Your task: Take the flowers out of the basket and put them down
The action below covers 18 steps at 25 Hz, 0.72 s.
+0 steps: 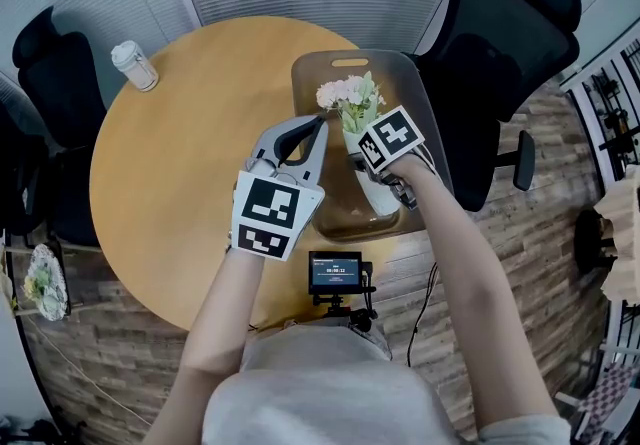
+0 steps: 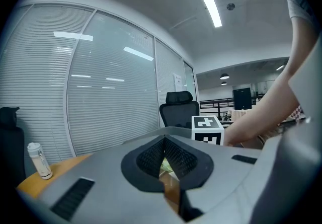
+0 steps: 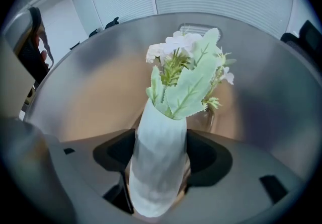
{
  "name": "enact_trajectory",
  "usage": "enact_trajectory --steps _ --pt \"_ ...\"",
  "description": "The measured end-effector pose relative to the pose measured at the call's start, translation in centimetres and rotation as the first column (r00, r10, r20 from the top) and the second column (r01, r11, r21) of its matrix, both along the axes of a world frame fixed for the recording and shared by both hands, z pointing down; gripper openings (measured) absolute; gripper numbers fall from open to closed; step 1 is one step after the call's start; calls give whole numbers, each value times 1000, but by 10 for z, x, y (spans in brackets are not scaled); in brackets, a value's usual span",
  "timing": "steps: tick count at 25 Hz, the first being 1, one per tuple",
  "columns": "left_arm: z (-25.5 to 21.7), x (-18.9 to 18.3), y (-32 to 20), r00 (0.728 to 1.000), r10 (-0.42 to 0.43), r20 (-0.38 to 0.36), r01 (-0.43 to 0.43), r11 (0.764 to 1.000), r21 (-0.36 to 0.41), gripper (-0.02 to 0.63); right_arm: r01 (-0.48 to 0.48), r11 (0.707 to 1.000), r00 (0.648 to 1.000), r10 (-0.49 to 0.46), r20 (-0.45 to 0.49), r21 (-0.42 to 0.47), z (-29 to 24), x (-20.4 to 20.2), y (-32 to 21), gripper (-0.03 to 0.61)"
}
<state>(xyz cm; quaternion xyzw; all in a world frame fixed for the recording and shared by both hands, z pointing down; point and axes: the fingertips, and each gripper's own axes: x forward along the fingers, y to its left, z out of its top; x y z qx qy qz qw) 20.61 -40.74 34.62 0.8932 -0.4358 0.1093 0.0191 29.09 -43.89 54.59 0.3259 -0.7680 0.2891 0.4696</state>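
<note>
We find the basket (image 1: 418, 83) at the table's (image 1: 190, 143) right edge, the flowers (image 1: 350, 98) over it. A bottle (image 1: 133, 65) stands at the far left edge.

Bright, even; ceiling strip light (image 2: 209, 4); fisheye-warped edges, dark corners.

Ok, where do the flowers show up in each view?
Head view: flowers upper centre, within the basket outline.
Left gripper view: only a pale green sliver low centre, seen past the jaws; probably them.
Right gripper view: centre, lower end between the jaws.
Shared landmark: the basket, grey around the flowers in the head and right gripper views.
</note>
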Motion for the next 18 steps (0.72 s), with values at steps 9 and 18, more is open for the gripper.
enact_trajectory --steps 9,18 --pt "-5 -3 15 1000 -10 4 10 1000 8 3 21 995 999 -18 -26 99 -28 -2 4 334" --pt "-9 -12 24 998 -55 -9 55 998 11 3 17 977 999 -23 26 210 -65 -8 3 336"
